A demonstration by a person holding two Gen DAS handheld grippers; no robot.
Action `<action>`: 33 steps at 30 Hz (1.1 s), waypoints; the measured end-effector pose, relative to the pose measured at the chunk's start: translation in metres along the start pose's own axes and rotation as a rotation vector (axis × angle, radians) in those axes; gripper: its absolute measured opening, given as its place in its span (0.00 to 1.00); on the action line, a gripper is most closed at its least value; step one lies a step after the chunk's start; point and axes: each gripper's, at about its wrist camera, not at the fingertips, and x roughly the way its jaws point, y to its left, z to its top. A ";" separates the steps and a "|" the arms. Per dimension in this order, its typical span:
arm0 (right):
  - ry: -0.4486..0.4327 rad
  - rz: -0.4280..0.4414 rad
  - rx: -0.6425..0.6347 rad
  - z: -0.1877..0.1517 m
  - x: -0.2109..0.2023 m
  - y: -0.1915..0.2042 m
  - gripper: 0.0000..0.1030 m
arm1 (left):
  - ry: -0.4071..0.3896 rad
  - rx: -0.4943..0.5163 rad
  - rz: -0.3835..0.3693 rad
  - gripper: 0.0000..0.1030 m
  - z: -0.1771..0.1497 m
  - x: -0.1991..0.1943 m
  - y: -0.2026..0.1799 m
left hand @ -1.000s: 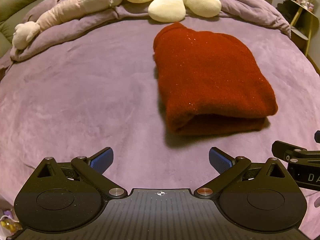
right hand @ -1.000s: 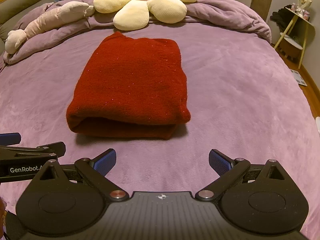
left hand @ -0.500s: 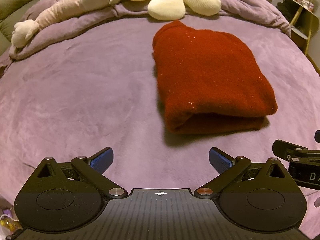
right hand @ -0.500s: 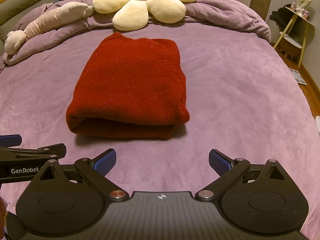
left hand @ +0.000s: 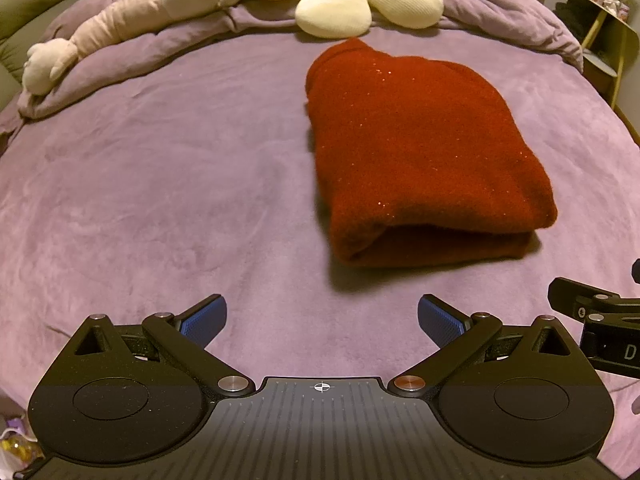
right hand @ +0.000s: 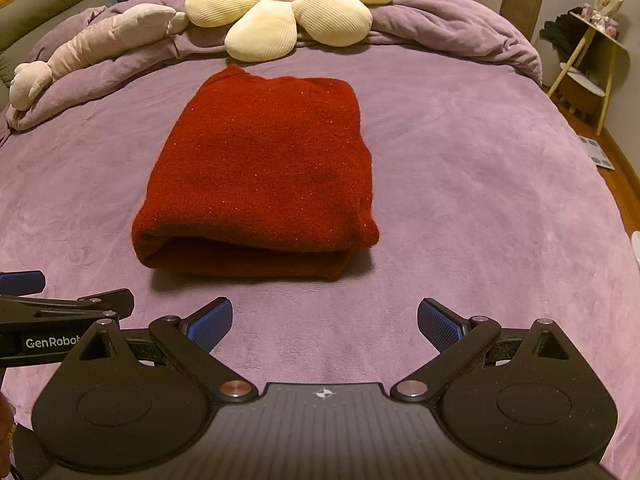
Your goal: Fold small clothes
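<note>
Nothing shifted; folded red garment lies untouched; both hand-held grippers spread wide, empty; inner layers hidden.

"GenRobot" lettering is the one clear word I can read from my two wrist cameras.

In my right wrist view, white lettering reading "GenRobo", cut off by my own tool's linkage, stands on the black side of the left hand-held gripper at the left edge. In my left wrist view, the black body of the right hand-held gripper carries a single white "D" at the right edge, the rest out of frame. A small crosshair mark sits at the centre of each camera's own mount. I can read nothing else.
</note>
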 end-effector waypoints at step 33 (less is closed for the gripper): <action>-0.005 -0.003 0.002 -0.001 0.000 -0.001 0.96 | 0.009 0.010 0.000 1.00 -0.001 0.005 0.003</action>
